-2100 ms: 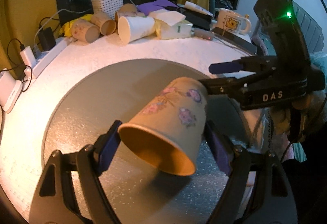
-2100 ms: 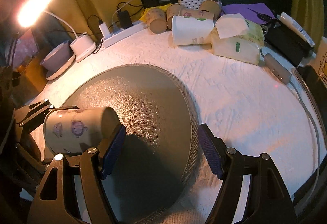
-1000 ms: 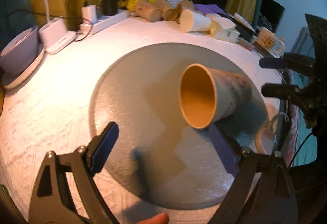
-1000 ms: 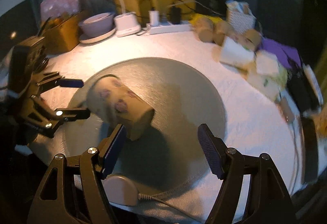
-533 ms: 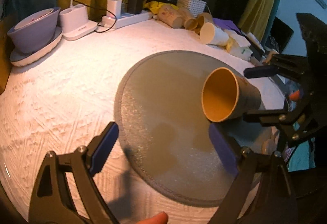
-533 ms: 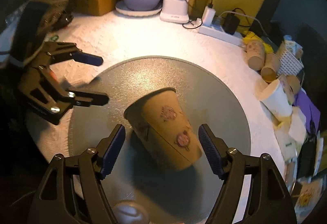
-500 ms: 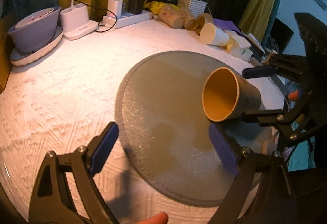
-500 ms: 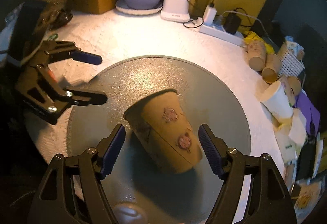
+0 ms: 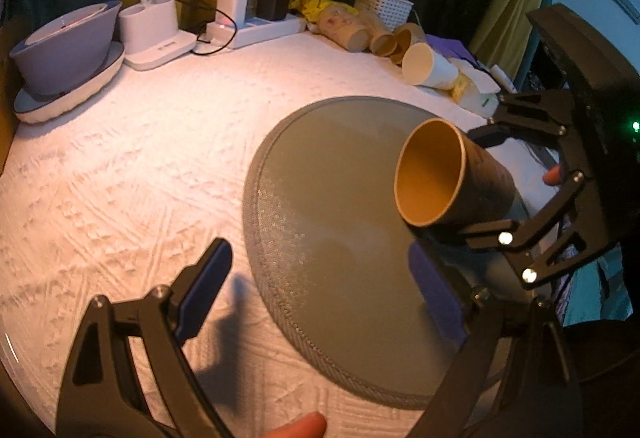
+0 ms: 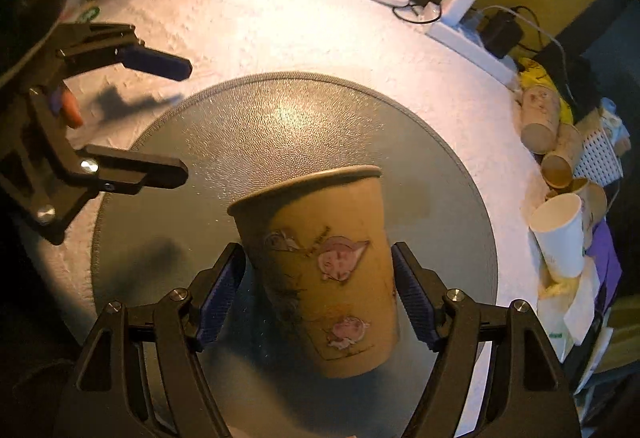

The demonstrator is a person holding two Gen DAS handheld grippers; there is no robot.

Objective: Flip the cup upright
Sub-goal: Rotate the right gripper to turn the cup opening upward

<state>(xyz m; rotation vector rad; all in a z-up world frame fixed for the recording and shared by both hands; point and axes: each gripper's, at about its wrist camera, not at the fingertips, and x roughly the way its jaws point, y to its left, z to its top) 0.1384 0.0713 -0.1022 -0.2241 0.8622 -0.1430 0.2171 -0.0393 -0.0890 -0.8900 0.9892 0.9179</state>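
The right gripper (image 10: pixel 316 298) is gripping the cup (image 10: pixel 320 270) across its lower body, one pad on each side wall, so the cup is hanging above the round mat (image 10: pixel 280 110) rather than resting on it. In the right wrist view the rim is pointing away from the camera and the base is sitting close to it; in the left wrist view the cup (image 9: pixel 444 178) is showing its open mouth sideways, tilted off the vertical. Gripping the walls low down is probably leaving the rim free to swing up as the wrist is turning. The left gripper (image 9: pixel 320 286) is hanging beside the mat with its fingers spread wide and nothing between them, apparently keeping clear of the turn while staying near. The flip is looking partly done: the cup is neither lying flat nor standing. Setting it down will likely call for more rotation until the base is facing the mat. Spare cups (image 9: pixel 384 34) and a bowl (image 9: pixel 64 42) are lying well apart at the table's far edge.
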